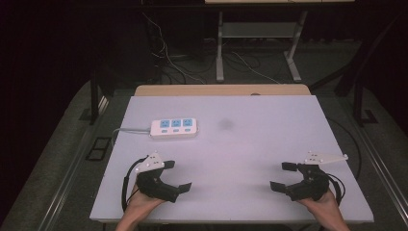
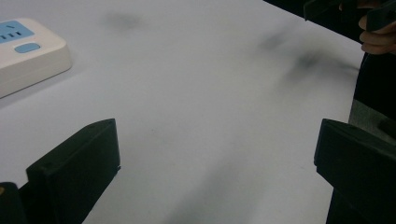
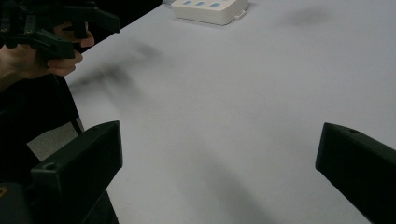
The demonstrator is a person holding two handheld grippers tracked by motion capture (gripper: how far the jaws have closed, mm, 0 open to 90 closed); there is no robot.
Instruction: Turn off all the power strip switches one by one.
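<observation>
At the far left of the desk (image 1: pixel 269 144) a white cable (image 1: pixel 129 129) ran off the edge from the power strip (image 1: pixel 174 128), which lay flat on the left half, well back from the near edge, its three blue-faced sockets turned upward. In my left gripper view a corner of it sat at the upper left, with bare desk between it and me.

My left gripper (image 1: pixel 174 175) hovered low near the front edge, its fingers (image 1: pixel 184 186) spread wide apart and holding nothing. It was the nearer of the two to the strip, though still apart from it.

A faint dark smudge (image 1: pixel 226 124) marked the desk to the right of the strip.

My right gripper (image 1: pixel 284 176) sat near the front right corner, well apart from the strip, fingers likewise apart and empty.

I judged that nothing had been grasped yet and the reach was still ahead. The strip looked light and smooth on a smooth top, so a push from one finger alone would likely skate or spin it instead of seating it between the fingers. The cable could drag on the desk edge and tug it askew. If I brought both grippers in together, they might knock each other over the strip.
</observation>
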